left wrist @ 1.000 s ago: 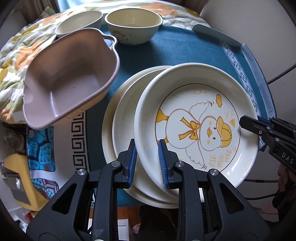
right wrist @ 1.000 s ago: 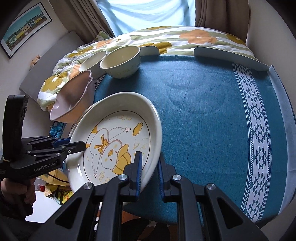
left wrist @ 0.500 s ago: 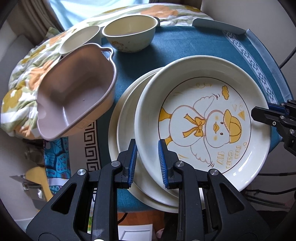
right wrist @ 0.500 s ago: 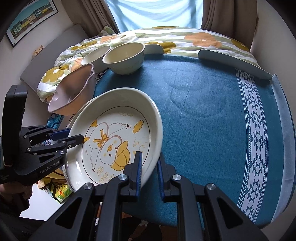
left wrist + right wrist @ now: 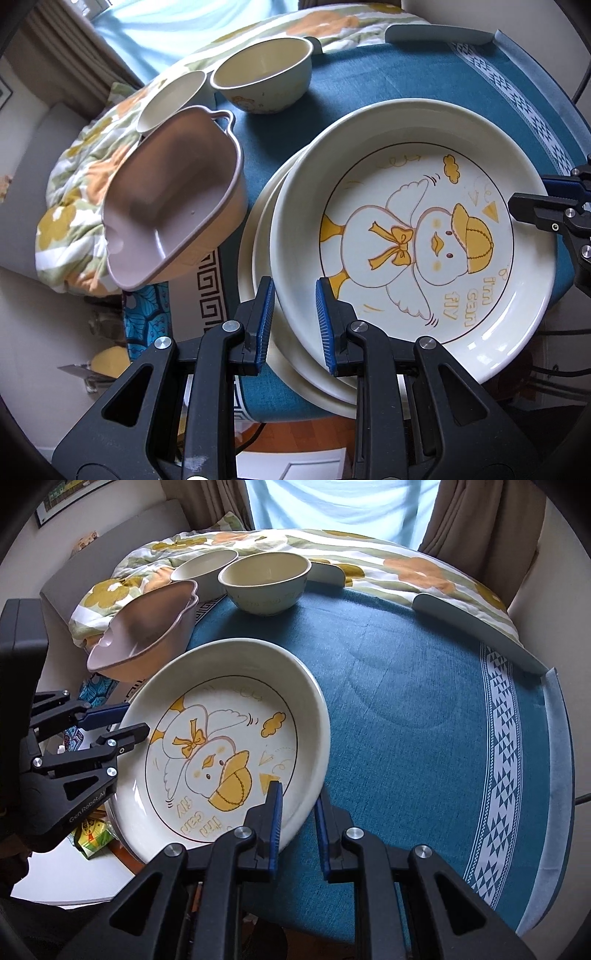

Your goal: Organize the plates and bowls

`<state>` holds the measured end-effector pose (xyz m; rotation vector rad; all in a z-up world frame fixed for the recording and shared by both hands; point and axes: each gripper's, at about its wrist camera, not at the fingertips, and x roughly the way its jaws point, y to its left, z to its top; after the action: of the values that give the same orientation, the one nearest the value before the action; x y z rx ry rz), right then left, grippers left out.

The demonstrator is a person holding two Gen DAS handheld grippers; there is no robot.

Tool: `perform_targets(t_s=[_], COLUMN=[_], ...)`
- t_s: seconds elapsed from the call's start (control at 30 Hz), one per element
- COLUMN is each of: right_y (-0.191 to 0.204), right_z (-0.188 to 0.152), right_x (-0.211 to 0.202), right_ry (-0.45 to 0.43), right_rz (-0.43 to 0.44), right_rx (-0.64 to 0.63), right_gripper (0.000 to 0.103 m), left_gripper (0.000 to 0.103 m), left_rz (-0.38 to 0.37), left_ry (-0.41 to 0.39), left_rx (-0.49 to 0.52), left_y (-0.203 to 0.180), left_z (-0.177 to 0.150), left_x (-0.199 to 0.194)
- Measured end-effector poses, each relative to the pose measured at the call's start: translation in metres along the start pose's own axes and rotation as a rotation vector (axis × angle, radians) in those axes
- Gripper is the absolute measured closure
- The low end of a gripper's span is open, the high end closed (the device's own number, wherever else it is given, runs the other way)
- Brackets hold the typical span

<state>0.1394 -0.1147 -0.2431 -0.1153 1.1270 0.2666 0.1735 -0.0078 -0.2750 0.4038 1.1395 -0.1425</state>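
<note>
Grippers, left [image 5: 294, 314] and right [image 5: 298, 819], each clamp narrow jaws on opposite rims of the duck plate [image 5: 413, 236], which has swung rounder and squarer over the plate stack [image 5: 258, 236] at frame centre, so lowering looks close.

A counter [image 5: 424, 709] draped in a blue cloth [image 5: 406, 760] carries a stack of cream plates [image 5: 258, 236] at its near left edge, a pink dish [image 5: 173, 199] overhanging the left edge, and two cream bowls [image 5: 262, 74] at the far left corner.
</note>
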Motion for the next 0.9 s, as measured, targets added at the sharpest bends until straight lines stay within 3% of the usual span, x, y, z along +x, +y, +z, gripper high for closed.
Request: perform_targets(t_s=[0.53, 0.9], right_y=[0.006, 0.008], right_z=[0.004, 0.003], right_x=[0.006, 0.01], right_ry=[0.031, 0.041], right_rz=[-0.023, -0.025], right_rx=[-0.044, -0.055], right_gripper=[0.086, 0.086], left_gripper=[0.083, 0.083], left_rz=[0.085, 0.09], left_ry=[0.001, 0.001], left_rx=[0.041, 0.012], left_y=[-0.01, -0.005], left_z=[-0.003, -0.003], left_x=[-0.003, -0.005])
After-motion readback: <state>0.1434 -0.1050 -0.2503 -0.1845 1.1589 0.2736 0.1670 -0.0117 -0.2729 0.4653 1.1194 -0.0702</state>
